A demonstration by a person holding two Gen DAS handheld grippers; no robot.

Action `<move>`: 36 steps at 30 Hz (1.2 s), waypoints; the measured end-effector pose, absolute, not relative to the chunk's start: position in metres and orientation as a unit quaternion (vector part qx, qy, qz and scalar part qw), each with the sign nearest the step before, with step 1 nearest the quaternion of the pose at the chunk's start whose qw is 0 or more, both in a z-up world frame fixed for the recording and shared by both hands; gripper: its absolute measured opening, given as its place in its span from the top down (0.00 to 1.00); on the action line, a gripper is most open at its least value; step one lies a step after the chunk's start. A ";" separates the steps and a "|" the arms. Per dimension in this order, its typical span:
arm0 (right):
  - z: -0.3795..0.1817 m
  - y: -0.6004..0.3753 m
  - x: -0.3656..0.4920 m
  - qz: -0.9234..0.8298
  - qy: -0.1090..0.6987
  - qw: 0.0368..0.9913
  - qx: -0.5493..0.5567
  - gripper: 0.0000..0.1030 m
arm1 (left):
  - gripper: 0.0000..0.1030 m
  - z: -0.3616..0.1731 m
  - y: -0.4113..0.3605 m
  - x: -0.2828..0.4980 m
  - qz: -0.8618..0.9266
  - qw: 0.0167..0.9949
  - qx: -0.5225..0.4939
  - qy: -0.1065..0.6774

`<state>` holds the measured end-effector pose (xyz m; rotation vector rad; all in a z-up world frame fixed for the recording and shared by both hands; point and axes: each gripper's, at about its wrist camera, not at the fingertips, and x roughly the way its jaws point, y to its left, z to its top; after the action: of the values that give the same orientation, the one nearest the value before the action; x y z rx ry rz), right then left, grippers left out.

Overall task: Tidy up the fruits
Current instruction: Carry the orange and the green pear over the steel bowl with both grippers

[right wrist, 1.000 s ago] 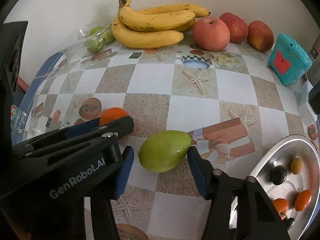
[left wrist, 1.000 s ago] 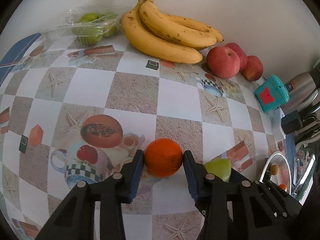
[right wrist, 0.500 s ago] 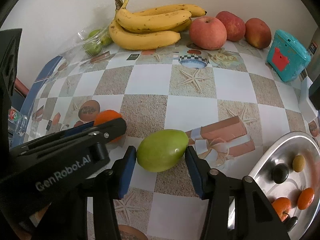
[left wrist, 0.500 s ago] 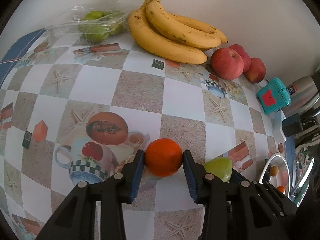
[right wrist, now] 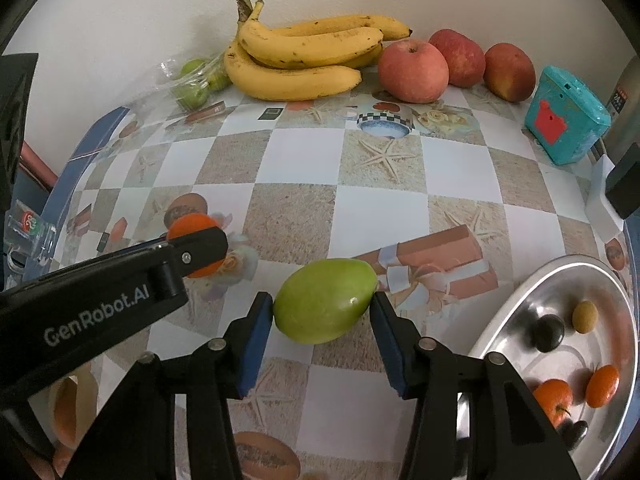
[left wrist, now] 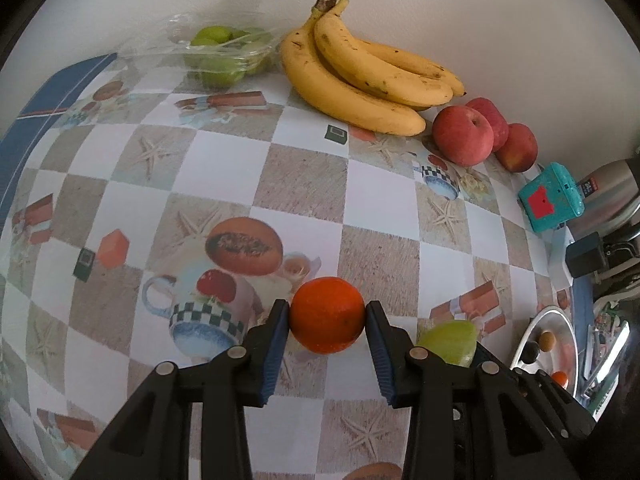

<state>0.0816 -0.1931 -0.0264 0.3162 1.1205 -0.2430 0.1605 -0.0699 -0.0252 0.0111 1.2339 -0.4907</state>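
Observation:
My left gripper is shut on an orange and holds it above the patterned tablecloth. My right gripper is shut on a green mango; the mango also shows in the left wrist view. The left gripper with the orange shows at the left of the right wrist view. A bunch of bananas, three red apples and a clear bag of green fruit lie along the back wall.
A metal bowl with several small fruits stands at the right front. A teal box and a steel flask stand at the back right. The table's blue edge runs along the left.
Both grippers have lifted and drawn back a little with their fruits; the right jaws have closed in onto the mango. The fruits at the wall have not moved.

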 end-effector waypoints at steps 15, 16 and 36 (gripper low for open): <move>-0.002 -0.180 0.039 -0.122 0.516 0.833 0.161 0.50 | 0.60 -0.001 -0.044 0.123 -0.213 0.802 0.004 0.558; 0.000 -0.179 0.036 -0.125 0.514 0.834 0.160 0.50 | 0.60 0.001 -0.041 0.121 -0.212 0.804 0.002 0.556; 0.024 -0.172 -0.032 -0.151 0.495 0.837 0.178 0.50 | 0.60 0.032 -0.025 0.058 -0.227 0.819 0.012 0.527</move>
<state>-0.0319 -0.1723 0.0243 0.3765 1.0481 -0.3196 0.0583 -0.0251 0.0323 0.0258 1.1214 -0.4826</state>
